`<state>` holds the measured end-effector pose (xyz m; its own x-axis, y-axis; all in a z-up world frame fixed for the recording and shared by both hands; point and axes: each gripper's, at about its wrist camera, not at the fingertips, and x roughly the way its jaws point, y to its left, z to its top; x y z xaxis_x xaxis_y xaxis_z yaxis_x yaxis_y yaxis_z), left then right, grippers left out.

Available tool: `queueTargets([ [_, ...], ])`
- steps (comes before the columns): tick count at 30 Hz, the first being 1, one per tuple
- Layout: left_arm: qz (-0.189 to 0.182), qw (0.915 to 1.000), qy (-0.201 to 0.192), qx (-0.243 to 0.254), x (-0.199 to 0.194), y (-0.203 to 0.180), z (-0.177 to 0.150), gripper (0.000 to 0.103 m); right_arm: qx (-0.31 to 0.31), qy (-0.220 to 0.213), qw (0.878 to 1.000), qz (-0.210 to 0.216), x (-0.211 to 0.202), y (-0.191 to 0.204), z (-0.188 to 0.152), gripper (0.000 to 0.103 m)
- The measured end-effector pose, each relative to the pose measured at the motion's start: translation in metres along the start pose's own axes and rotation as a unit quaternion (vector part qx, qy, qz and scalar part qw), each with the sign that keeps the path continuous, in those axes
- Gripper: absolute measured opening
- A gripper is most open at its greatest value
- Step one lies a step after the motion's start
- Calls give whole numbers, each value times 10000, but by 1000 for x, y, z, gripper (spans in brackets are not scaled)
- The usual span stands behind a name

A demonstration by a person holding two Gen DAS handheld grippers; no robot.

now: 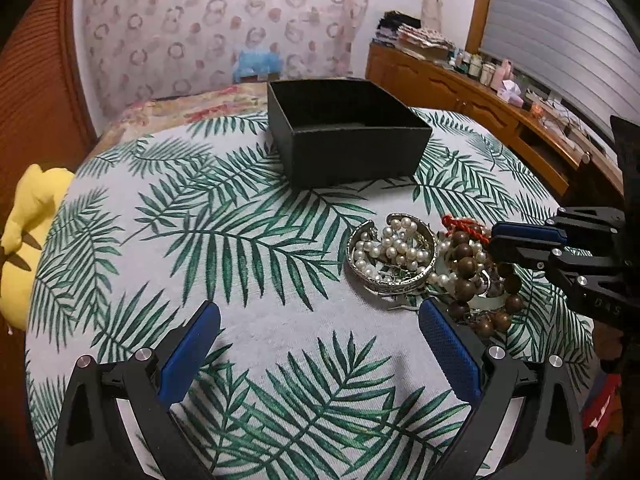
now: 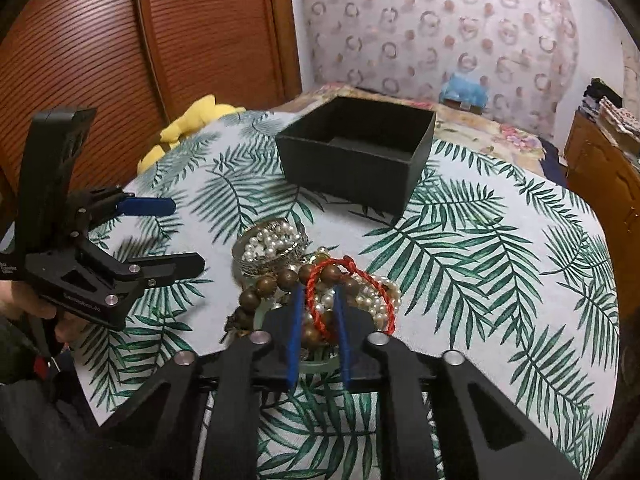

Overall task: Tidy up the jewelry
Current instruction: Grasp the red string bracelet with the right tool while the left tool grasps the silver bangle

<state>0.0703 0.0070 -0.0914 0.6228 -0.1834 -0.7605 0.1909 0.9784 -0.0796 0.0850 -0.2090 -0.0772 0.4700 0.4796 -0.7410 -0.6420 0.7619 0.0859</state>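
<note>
A pile of jewelry lies on the palm-leaf tablecloth (image 1: 248, 280): a silver bangle (image 1: 390, 258) filled with a pearl strand (image 1: 394, 246), a brown wooden bead bracelet (image 1: 466, 268) and a red cord bracelet (image 2: 344, 294). An open black box (image 1: 344, 132) stands behind the pile, also in the right wrist view (image 2: 356, 152). My left gripper (image 1: 320, 320) is open, low over the cloth in front of the pile. My right gripper (image 2: 318, 300) is nearly shut around the red cord bracelet and the beads under it.
A yellow plush toy (image 1: 28, 236) sits at the table's left edge. A wooden cabinet with small bottles (image 1: 480, 92) runs along the right wall. A bed with a floral cover (image 2: 492, 132) lies behind the table.
</note>
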Motion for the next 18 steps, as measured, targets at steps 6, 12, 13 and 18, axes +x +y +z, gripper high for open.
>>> queueTargets([
  [6,-147,9997,109,142,7,-5,6,96,-91,-92,9999,-13,-6,-3,1,4],
  [12,-517,9985,163,87,10,-10,15,96,-22,-364,9993,-109,-22,-11,3,3],
  [13,-561,9983,166,86,11,-11,16,96,-18,-384,9992,-123,-24,-13,4,3],
  [18,-814,9963,231,121,20,-18,22,79,37,-425,9989,-186,-27,-20,4,3],
])
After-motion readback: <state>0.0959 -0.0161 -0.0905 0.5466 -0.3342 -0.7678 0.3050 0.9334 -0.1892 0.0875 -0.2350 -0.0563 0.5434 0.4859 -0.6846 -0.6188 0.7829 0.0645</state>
